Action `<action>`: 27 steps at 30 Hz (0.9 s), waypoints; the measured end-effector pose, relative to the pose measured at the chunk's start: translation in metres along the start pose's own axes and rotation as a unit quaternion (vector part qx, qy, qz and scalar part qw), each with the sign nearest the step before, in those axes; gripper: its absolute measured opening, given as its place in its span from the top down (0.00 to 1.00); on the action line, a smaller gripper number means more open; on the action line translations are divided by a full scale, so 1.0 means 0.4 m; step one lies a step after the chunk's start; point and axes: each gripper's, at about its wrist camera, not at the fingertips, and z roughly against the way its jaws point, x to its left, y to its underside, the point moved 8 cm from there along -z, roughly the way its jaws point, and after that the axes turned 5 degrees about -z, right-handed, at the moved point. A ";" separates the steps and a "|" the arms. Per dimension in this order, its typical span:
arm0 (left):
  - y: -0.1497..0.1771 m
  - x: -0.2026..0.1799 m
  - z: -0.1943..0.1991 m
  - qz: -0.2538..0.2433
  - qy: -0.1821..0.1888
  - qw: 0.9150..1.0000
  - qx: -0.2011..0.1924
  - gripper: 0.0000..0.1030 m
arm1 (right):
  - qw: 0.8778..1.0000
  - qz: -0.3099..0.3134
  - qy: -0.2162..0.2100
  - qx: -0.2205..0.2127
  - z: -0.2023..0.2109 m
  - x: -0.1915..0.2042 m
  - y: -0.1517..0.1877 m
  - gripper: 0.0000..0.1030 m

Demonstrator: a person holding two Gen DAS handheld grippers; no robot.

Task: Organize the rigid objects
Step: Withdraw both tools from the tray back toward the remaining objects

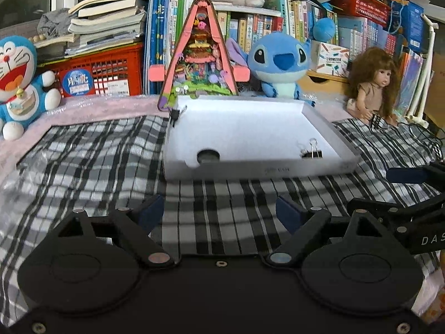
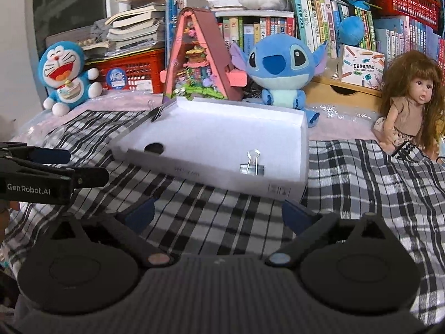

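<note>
1. A shallow box (image 1: 250,128) sits on the checked cloth (image 1: 97,150) at the middle of the left wrist view.
2. In the box, a binder clip (image 1: 313,151) lies at 5 o'clock by the near wall; a round hole (image 1: 208,156) sits at 7 o'clock.
3. A second clip (image 1: 175,114) grips the box's far left corner, at 10 o'clock.
4. Behind the box at 12 o'clock stands a triangular toy house (image 1: 198,55).
5. A Stitch plush (image 1: 278,64) sits at 1 o'clock behind the box.
6. A Doraemon plush (image 1: 19,83) sits at 9 o'clock, a doll (image 1: 372,86) at 3 o'clock.
7. Books (image 1: 292,19) line the back.
</note>
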 end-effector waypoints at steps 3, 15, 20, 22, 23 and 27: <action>0.033 -0.003 0.009 0.005 0.003 1.000 0.002 0.16 | 1.000 0.007 0.001 0.001 0.011 0.003 0.028 0.00; 0.123 -0.020 0.050 0.009 0.004 1.000 -0.006 0.16 | 0.999 0.020 0.016 -0.023 0.065 0.009 0.103 0.00; 0.150 -0.023 0.065 0.007 0.000 1.000 -0.010 0.16 | 0.999 0.028 0.021 -0.036 0.086 0.014 0.122 0.00; 0.161 -0.024 0.069 0.009 0.000 1.000 -0.008 0.16 | 0.998 0.032 0.022 -0.039 0.094 0.017 0.132 0.00; 0.166 -0.026 0.071 0.008 0.001 1.000 -0.008 0.16 | 0.998 0.033 0.022 -0.040 0.097 0.019 0.138 0.00; 0.184 -0.034 0.084 -0.004 0.001 1.000 -0.015 0.20 | 0.998 0.040 0.016 -0.042 0.108 0.030 0.155 0.01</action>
